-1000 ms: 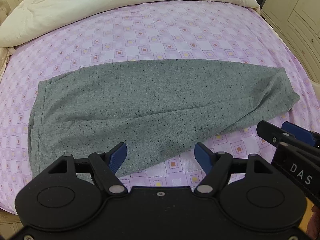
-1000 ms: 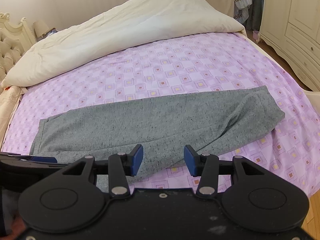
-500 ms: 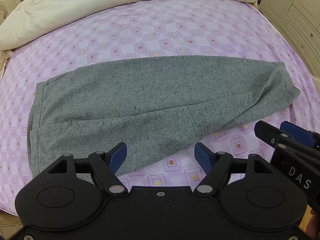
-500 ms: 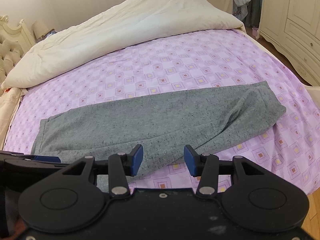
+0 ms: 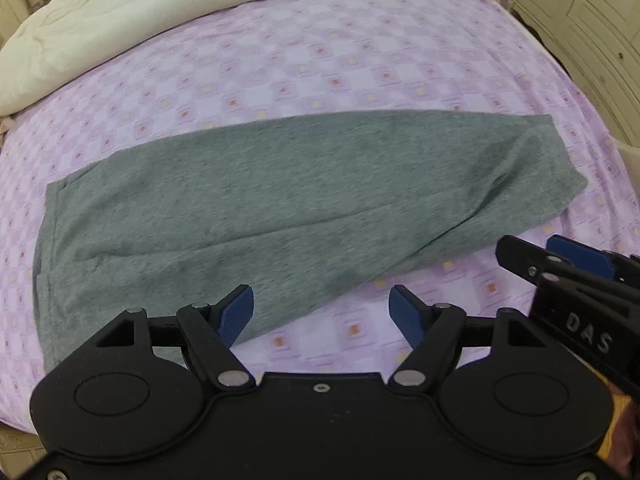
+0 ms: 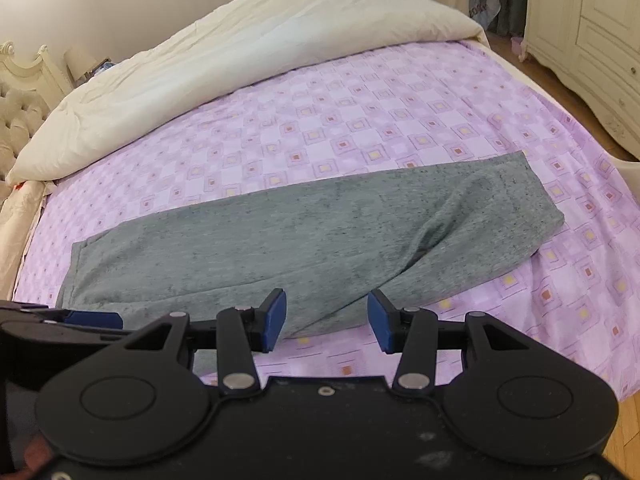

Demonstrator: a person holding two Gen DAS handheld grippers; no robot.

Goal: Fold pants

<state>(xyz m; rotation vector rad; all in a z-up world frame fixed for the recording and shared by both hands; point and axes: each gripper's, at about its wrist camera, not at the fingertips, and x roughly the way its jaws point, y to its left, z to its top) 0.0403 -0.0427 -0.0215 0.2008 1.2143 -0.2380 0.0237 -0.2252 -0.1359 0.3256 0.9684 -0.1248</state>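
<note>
Left wrist view: grey pants (image 5: 256, 208) are laid lengthwise across the purple patterned bed sheet (image 5: 320, 60), already doubled leg on leg, waistband at left, cuffs at right. Soft, light, limp knit is judged; sagging is expected, so hold is best taken at the corners of one end, probably the cuffs. Left gripper (image 5: 321, 310) and right gripper (image 6: 326, 320) are spread wide, nothing pinched, hovering by the near edge
</note>
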